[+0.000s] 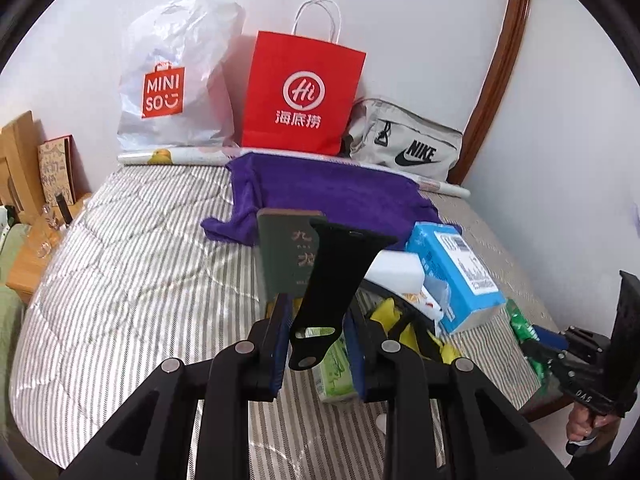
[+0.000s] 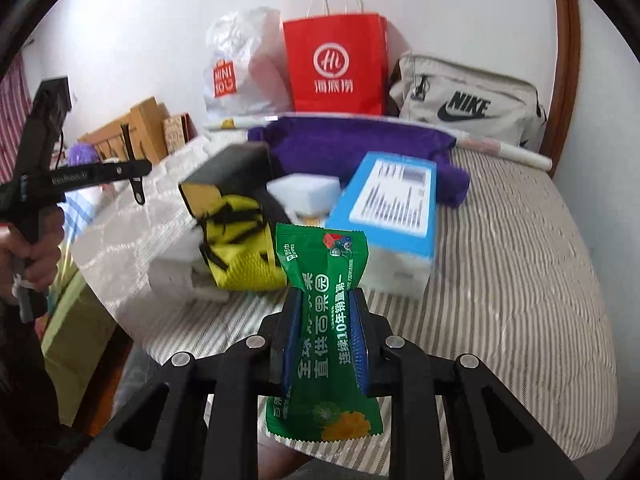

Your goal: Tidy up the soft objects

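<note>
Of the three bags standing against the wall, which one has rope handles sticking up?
The red paper bag, in the middle. The white plastic bag and grey Nike bag show none.

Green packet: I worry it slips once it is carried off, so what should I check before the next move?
1. Right fingers pinch the green packet from both sides: ok.
2. Packet lifted clear of the yellow pouch and blue box: ok.
3. Left fingers closed on the black strap: ok.
4. Both pairs of fingers well apart: ok.
5. Place where the packet should go: cannot tell.
</note>
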